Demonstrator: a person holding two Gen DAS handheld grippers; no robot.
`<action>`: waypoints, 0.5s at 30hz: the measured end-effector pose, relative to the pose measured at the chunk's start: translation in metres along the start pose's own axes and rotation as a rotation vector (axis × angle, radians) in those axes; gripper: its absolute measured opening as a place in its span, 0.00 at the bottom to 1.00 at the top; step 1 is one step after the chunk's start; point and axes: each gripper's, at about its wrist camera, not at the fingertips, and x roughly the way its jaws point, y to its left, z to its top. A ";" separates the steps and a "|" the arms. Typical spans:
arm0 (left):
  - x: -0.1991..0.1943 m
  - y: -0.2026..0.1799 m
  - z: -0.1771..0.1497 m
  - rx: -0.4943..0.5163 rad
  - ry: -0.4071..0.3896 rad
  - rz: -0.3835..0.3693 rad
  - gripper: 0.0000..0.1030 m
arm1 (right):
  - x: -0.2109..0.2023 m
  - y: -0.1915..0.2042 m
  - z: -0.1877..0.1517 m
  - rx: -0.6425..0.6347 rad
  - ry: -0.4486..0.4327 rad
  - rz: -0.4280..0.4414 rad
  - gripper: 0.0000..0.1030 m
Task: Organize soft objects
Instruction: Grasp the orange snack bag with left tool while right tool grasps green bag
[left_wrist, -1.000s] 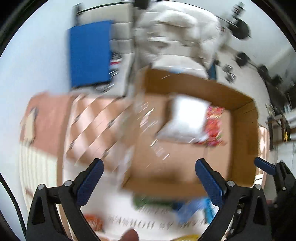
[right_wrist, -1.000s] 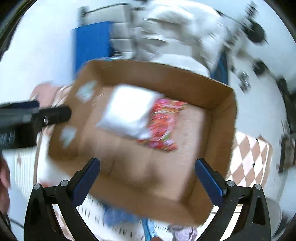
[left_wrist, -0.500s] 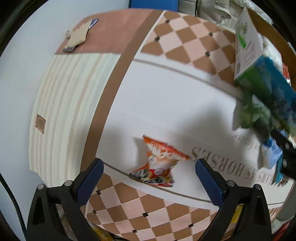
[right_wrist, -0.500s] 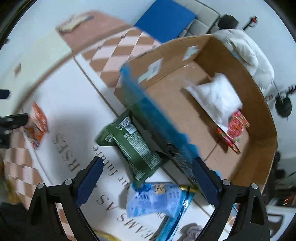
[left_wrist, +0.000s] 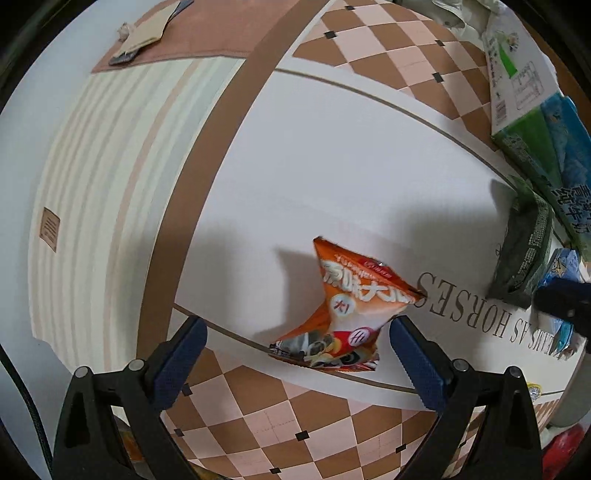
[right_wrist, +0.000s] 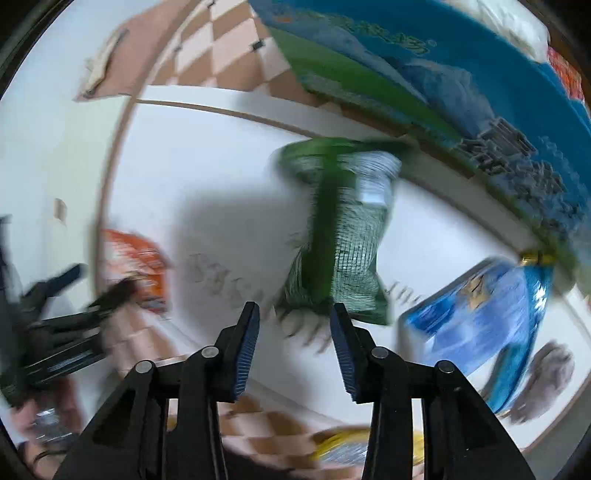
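Note:
An orange snack bag (left_wrist: 347, 310) lies on the white patterned mat (left_wrist: 332, 166), just ahead of my left gripper (left_wrist: 295, 354), which is open and empty with the bag between its fingertips' line. My right gripper (right_wrist: 294, 332) is open, narrower than before, right at the near end of a green snack bag (right_wrist: 340, 236); the view is blurred. The green bag also shows in the left wrist view (left_wrist: 521, 254). A blue bag (right_wrist: 480, 310) lies to the right of the green one. The orange bag (right_wrist: 136, 258) and the left gripper (right_wrist: 55, 314) show at left.
A large blue and green box (right_wrist: 424, 85) stands behind the bags, also in the left wrist view (left_wrist: 535, 110). A grey soft item (right_wrist: 546, 376) and a yellow item (right_wrist: 343, 446) lie near the mat's edge. A tan card (left_wrist: 147, 33) lies far left.
Both grippers swung from the cardboard box down to the mat. The left has come close to the orange bag. The right has dropped to the green bag and its jaws have narrowed.

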 end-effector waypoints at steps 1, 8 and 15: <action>0.005 0.004 0.000 -0.006 0.008 -0.015 0.99 | -0.006 0.001 0.000 -0.004 -0.025 -0.041 0.70; 0.023 0.000 0.005 0.019 0.048 -0.104 0.99 | 0.008 -0.014 0.029 0.109 -0.045 -0.160 0.80; 0.044 -0.033 0.009 0.135 0.097 -0.093 0.99 | 0.043 -0.020 0.009 0.201 -0.001 -0.178 0.49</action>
